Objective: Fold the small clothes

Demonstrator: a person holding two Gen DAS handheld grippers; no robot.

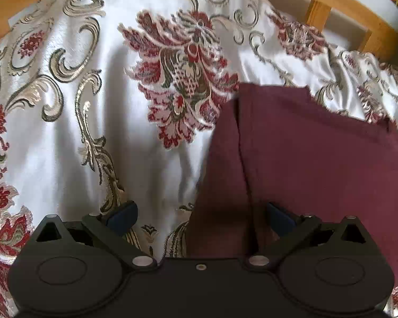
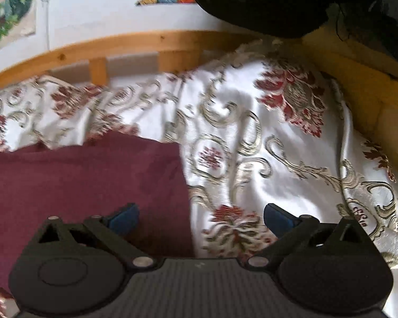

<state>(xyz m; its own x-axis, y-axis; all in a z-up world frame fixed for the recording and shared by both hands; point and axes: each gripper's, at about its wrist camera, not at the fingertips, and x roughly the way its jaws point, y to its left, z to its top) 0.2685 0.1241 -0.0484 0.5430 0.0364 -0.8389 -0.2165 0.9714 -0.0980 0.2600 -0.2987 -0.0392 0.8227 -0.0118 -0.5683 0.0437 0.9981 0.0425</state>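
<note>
Now the maroon cloth (image 2: 85,185) lies under the open right claw's (image 2: 201,220) left finger.

Folded garment (image 1: 305,145) on bedspread (image 1: 92,132), wooden frame (image 2: 146,45) behind

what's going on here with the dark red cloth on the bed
A person is folding a small maroon garment with a handheld gripper in each hand. It lies folded flat on a floral bedspread inside a wooden bed frame. Both the left gripper and the right gripper are open and hold nothing, poised over the garment's edges.
</note>
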